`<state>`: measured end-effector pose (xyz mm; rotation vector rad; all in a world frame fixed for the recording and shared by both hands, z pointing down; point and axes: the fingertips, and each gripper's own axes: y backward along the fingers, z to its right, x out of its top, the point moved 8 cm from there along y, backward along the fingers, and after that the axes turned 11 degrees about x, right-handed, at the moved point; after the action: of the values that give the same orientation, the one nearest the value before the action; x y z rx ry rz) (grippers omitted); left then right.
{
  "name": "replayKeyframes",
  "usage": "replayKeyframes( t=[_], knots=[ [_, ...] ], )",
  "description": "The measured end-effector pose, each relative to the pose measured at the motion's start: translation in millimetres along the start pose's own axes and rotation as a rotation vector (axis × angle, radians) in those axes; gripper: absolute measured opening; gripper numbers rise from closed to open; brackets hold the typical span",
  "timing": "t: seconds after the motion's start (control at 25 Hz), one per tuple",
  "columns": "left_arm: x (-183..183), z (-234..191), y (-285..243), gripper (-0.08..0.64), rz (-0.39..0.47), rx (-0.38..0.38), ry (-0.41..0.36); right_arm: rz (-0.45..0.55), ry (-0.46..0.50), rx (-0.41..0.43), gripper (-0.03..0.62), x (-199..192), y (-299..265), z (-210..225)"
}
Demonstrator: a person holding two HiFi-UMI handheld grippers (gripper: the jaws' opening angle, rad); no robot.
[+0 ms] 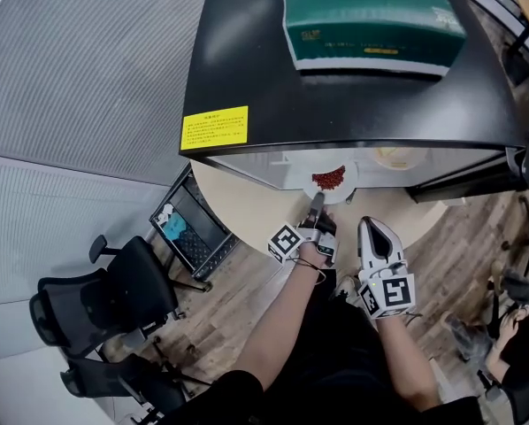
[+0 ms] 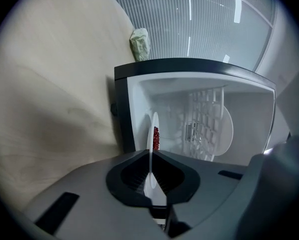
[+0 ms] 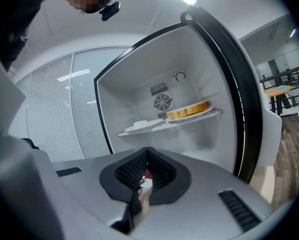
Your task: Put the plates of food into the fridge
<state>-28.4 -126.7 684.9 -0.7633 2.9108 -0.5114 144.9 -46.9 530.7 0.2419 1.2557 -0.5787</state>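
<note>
Presently, the plate [image 1: 328, 180] with red food [image 1: 329, 178] is at the mouth of the open fridge [image 1: 247, 51], carried and not yet resting on anything.

- The left gripper [image 1: 318, 200] is closed on the near rim. In the left gripper view the plate is seen edge-on, as a thin white line nipped between the pads [image 2: 139, 171].
- Reason for this grip (judged): the far edge can enter first while the gripper body stays outside the cabinet. The plate is kept level so that loose pieces do not roll off.
- The right gripper [image 1: 371, 224] is held just to the right, apart from the plate. Its jaws are pressed together with nothing between them, and it is judged to be idle.
- The shelf [image 3: 209, 116] already carries a second plate with yellow food [image 3: 189, 110].

Materials:
- Plate: round, thin, smooth, white.
- Food: small red pieces in a low heap.
- Fridge: glossy black shell; white moulded liner with a round fan grille at the back.
- Table [image 1: 238, 193]: pale wood-look top with a curved edge.
- A green box [image 1: 371, 16] lies flat on the fridge top.
</note>
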Motion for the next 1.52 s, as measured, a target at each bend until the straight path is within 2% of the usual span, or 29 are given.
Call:
replayKeyframes(
  t=[0.16, 0.52, 0.68, 1.4, 1.52],
  knots=[
    [1.5, 2.5, -10.8, 0.018, 0.009, -0.021, 0.029, -0.009, -0.008, -0.003, 0.009, -3.0, -2.2, 2.8],
    [7.1, 3.2, -23.7, 0.018, 0.032, 0.027, 0.033, -0.015, -0.024, -0.018, 0.009, -6.1, -3.1, 8.6],
    [6.5, 8.7, -29.0, 0.018, 0.031, -0.002, 0.051, -0.016, -0.033, -0.026, 0.009, -7.6, -3.1, 10.2],
    [4.5, 20.5, -17.4, 0.021, 0.012, 0.219, -0.01, -0.011, -0.026, -0.025, 0.009, -9.5, -4.8, 5.7],
    [4.8, 16.3, -16.0, 0.021, 0.01, 0.229, -0.012, -0.014, -0.034, -0.034, 0.009, -11.6, -2.4, 5.7]
  ],
)
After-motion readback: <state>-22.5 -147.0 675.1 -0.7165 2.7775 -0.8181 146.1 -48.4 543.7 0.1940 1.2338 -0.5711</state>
